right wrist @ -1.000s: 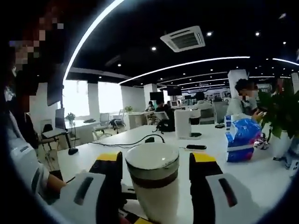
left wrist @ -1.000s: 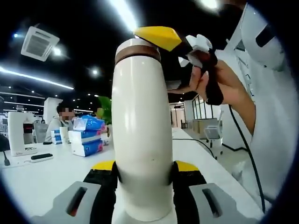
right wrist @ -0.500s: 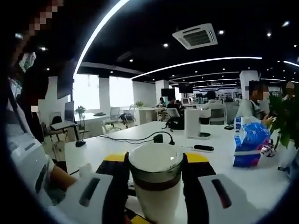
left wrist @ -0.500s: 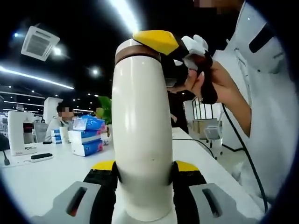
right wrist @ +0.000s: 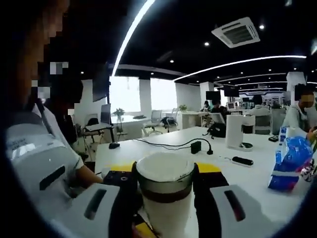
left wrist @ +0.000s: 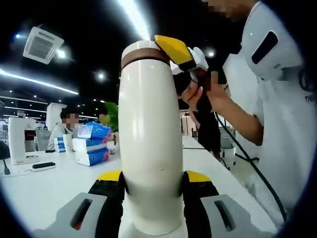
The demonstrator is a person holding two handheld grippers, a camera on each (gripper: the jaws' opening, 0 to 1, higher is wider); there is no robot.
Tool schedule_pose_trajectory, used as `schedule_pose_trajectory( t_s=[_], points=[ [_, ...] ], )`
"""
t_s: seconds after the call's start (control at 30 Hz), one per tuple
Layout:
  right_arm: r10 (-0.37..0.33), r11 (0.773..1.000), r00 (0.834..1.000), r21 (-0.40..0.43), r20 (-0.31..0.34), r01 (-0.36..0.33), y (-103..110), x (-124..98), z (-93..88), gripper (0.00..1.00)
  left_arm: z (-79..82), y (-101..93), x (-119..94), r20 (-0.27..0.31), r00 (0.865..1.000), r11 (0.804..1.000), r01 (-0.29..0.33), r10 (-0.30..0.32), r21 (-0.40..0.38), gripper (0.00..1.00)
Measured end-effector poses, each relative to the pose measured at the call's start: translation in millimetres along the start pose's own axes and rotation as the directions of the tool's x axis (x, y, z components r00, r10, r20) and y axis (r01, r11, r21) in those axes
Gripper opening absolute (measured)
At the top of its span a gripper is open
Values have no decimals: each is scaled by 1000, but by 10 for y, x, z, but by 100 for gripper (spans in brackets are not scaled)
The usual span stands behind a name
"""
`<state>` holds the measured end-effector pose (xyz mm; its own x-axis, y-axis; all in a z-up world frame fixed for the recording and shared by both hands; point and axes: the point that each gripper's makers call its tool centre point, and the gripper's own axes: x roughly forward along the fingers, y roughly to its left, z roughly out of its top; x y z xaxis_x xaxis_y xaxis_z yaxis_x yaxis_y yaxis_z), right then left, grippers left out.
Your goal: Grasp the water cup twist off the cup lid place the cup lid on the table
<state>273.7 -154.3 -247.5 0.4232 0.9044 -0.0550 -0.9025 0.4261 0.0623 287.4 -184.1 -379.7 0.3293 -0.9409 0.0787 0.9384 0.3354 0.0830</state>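
A tall white water cup (left wrist: 148, 139) stands upright between my left gripper (left wrist: 152, 181) jaws, which are shut on its lower body. A brown band (left wrist: 146, 55) rings the cup just under its white lid (right wrist: 165, 166). My right gripper (right wrist: 165, 174) is shut on that lid from the sides, black and yellow jaws pressed against it. In the left gripper view one yellow-tipped finger (left wrist: 173, 48) of the right gripper rests against the lid's right side, held by a person's hand (left wrist: 200, 96). The lid still sits on the cup.
A white table (left wrist: 44, 183) carries blue tissue packs (left wrist: 91, 144), a white appliance (left wrist: 20, 141) and a black remote (left wrist: 43, 166). In the right gripper view a blue pack (right wrist: 290, 163), a cable with an adapter (right wrist: 195, 146) and another white appliance (right wrist: 235, 131) lie further out.
The right jaws closed onto the lid, then the right gripper turned around it; its view's background swung right. The hand and yellow finger shifted left on the lid. The left gripper and cup stayed still.
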Motion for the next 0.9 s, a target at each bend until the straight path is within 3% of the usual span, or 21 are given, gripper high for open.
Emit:
schedule_pose_trajectory(
  t_s=[0.07,0.23,0.3,0.63,0.9],
  points=[
    [70,997,997,-23,26,-69,23,-16,5,47,0,-8,1,1,1000,1000,2,-2,4,48],
    [175,984,984,-12,12,-175,43,17,-8,47,-7,-12,-9,0,1000,1000,1,-1,2,48],
    [246,969,969,-8,-2,-246,72,43,-8,47,-8,-1,-16,0,1000,1000,-3,3,-5,48],
    [366,930,930,-35,-12,-366,142,-6,-22,47,-8,-22,-15,3,1000,1000,5,-5,2,48],
    [464,884,886,-66,-12,-463,165,-4,-25,47,-14,-18,-17,3,1000,1000,5,-5,8,48]
  ],
)
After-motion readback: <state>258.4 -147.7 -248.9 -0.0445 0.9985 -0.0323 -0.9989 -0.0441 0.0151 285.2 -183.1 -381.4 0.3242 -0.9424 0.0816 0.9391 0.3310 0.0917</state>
